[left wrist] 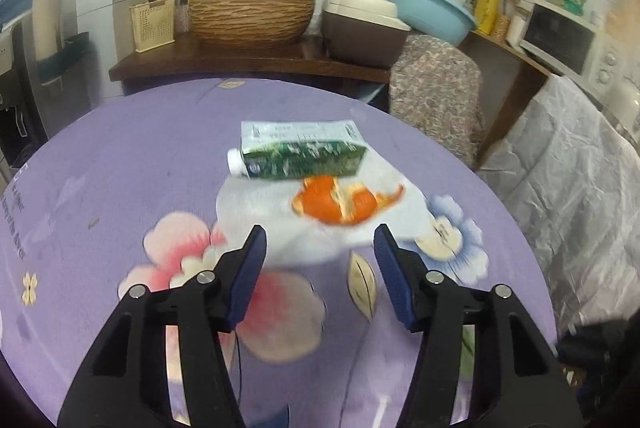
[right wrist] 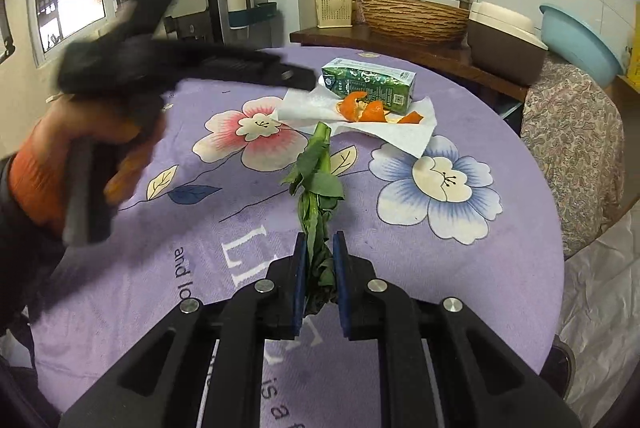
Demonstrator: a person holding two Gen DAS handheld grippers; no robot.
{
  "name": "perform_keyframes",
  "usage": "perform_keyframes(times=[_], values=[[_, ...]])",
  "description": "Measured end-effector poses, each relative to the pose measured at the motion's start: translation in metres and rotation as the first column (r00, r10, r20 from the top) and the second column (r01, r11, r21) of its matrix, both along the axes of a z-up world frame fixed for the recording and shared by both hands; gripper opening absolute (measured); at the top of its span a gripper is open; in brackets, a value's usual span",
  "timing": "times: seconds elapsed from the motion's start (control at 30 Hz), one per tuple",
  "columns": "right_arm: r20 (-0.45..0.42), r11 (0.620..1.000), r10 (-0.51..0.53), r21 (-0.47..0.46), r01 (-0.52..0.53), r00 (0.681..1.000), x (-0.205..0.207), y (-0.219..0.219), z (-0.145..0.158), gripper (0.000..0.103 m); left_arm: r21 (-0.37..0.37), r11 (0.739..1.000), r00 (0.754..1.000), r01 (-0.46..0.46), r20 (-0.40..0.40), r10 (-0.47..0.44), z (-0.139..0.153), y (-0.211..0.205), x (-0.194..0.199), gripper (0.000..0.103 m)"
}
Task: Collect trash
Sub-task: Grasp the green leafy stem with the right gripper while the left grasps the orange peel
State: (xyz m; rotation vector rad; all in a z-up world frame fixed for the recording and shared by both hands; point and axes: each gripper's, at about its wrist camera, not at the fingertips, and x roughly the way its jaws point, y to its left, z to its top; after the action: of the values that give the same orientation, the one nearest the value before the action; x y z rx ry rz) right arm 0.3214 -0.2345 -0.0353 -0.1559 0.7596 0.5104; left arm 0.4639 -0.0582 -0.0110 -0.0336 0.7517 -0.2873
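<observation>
Gripping a limp bunch of green leafy stalk (right wrist: 318,212) in the right gripper (right wrist: 320,252), blue pads squeezing its lower end from both sides, stem tip sticking out toward the far side, over the purple flowered tablecloth (right wrist: 400,268). Hanging the left gripper (left wrist: 320,248) above the near edge of the white paper napkin (left wrist: 256,204), jaws parted with nothing pinched between them; napkin edge showing right in the gap, but not touching the pads as far as can be told, bit blurry. Showing the same left gripper (right wrist: 296,74) from the right wrist view as a black smear at the far left of the napkin (right wrist: 416,132), held by an orange-gloved hand (right wrist: 80,148).

Counting the trash: one green drink carton (left wrist: 300,154) lying on its side at the far end of the napkin, white cap pointing left; one pile of orange peel (left wrist: 340,204) just near of the carton, touching or almost touching it; one napkin under both; one leafy stalk in the right jaws.
</observation>
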Motion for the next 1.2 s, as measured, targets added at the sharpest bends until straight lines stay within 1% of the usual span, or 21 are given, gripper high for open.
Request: perform_keyframes(times=[0.13, 0.23, 0.37, 0.4, 0.43, 0.47, 0.53, 0.73, 0.87, 1.03, 1.2], values=[[-0.005, 1.000, -0.019, 0.018, 0.019, 1.000, 0.000, -0.007, -0.001, 0.014, 0.041, 0.999, 0.999, -0.001, -0.033, 0.003, -0.006, -0.020, 0.035, 0.055], [-0.009, 0.999, -0.030, 0.036, 0.030, 1.000, 0.000, -0.012, -0.002, 0.014, 0.103, 0.995, 0.998, -0.004, -0.064, 0.010, -0.018, -0.036, 0.054, 0.055], [-0.017, 0.998, -0.040, 0.044, 0.040, 0.999, -0.003, -0.016, -0.005, 0.014, 0.148, 0.989, 0.996, -0.005, -0.091, 0.019, -0.036, -0.047, 0.069, 0.055], [-0.020, 0.998, -0.041, 0.045, 0.042, 0.999, -0.004, -0.017, -0.005, 0.014, 0.151, 0.989, 0.995, -0.004, -0.096, 0.019, -0.039, -0.047, 0.071, 0.052], [-0.022, 0.998, -0.045, 0.048, 0.046, 0.999, -0.005, -0.019, -0.006, 0.014, 0.148, 0.989, 0.994, 0.005, -0.110, 0.011, -0.043, -0.048, 0.073, 0.043], [-0.026, 0.997, -0.049, 0.053, 0.050, 0.998, -0.005, -0.020, -0.007, 0.014, 0.145, 0.989, 0.992, 0.012, -0.123, 0.006, -0.047, -0.048, 0.074, 0.039], [-0.027, 0.997, -0.054, 0.057, 0.055, 0.998, -0.007, -0.021, -0.008, 0.014, 0.134, 0.991, 0.993, 0.021, -0.120, -0.005, -0.050, -0.048, 0.072, 0.031], [-0.022, 0.996, -0.063, 0.062, 0.064, 0.998, -0.010, -0.023, -0.007, 0.014, 0.106, 0.993, 0.993, 0.051, -0.111, -0.039, -0.047, -0.047, 0.064, 0.014], [-0.020, 0.996, -0.065, 0.066, 0.067, 0.998, -0.010, -0.024, -0.008, 0.014, 0.064, 0.997, 0.993, 0.053, -0.105, -0.046, -0.043, -0.037, 0.062, 0.012], [-0.015, 0.994, -0.072, 0.087, 0.073, 0.997, -0.011, -0.027, -0.006, 0.014, -0.030, 0.999, 0.993, 0.040, -0.106, -0.043, -0.034, -0.019, 0.056, 0.011], [-0.001, 0.990, -0.078, 0.117, 0.078, 0.997, -0.017, -0.032, 0.000, 0.014, -0.070, 0.995, 0.996, 0.069, -0.047, -0.072, -0.010, -0.012, 0.032, 0.010]])
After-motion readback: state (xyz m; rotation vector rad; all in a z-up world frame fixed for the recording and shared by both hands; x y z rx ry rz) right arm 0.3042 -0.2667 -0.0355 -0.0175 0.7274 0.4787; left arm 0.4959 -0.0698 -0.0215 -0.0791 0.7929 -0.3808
